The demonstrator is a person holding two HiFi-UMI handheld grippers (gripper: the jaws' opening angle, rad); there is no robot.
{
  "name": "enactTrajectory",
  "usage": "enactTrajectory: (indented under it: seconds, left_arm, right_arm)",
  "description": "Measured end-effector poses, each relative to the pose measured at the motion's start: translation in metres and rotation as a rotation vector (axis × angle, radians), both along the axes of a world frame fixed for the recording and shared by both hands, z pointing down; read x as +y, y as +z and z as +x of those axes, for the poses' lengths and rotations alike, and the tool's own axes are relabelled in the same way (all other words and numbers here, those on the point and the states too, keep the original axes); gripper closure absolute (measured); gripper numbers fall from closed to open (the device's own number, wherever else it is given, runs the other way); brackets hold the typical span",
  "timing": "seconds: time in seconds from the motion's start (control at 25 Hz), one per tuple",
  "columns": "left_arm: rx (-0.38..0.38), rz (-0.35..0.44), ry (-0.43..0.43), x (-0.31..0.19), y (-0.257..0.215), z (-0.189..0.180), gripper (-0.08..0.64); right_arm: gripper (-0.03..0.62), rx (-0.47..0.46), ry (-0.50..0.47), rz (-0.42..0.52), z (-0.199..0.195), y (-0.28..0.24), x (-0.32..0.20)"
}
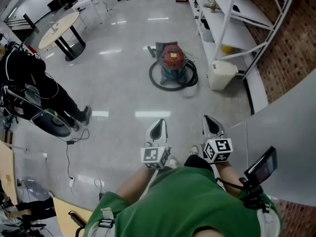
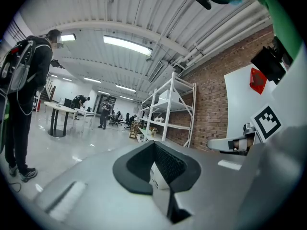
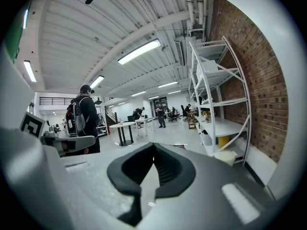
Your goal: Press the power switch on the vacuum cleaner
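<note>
Head view: we locate the vacuum cleaner (image 1: 173,63), a red-topped canister on a teal-grey base, standing on the glossy floor (image 1: 123,102) well ahead of both grippers. A black hose (image 1: 157,82) lies looped around its base. We cannot pick out the power switch at this range.

Gripper state:
- The left gripper (image 1: 158,125) is held low, close to the person's body, and points forward. In the left gripper view its jaws (image 2: 154,145) stand together with nothing between them.
- The right gripper (image 1: 211,122) is held just beside the left gripper, at the same height. In the right gripper view its jaws (image 3: 153,147) likewise meet at the tips and hold nothing.

Surroundings: a white shelf rack (image 1: 232,14) runs along the brick wall ahead and to the right of the right gripper, and a white bin (image 1: 220,74) sits at its foot, just right of the vacuum cleaner. A bystander in black (image 1: 34,83) stands to the left of the left gripper, clear of the straight path ahead.

Task progress: we judge that the task has not begun. Neither gripper is near the vacuum cleaner, and nothing touches it.

Remaining steps, as we judge them:
1. Close the gap across the open floor.
2. Find the switch on the canister top.
3. Bring one closed gripper tip down onto the switch.

The hose loop lies on the near side of the canister, so we advise care with footing on approach.
</note>
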State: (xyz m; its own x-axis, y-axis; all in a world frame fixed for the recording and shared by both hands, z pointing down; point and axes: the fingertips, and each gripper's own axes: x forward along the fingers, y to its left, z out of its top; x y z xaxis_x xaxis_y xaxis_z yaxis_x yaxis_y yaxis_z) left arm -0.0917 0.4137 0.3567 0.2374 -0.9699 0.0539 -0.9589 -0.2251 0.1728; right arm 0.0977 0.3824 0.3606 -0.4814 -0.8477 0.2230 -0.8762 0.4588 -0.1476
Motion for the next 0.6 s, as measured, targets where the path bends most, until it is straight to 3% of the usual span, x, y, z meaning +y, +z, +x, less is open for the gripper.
enactTrajectory:
  seconds: [0.6]
  left_arm:
    - [-0.085, -0.021, -0.078, -0.085, 0.020, -0.011, 0.552]
  right_arm:
    - [0.589, -0.015, -0.057, 0.002, -0.016, 0.025, -0.102]
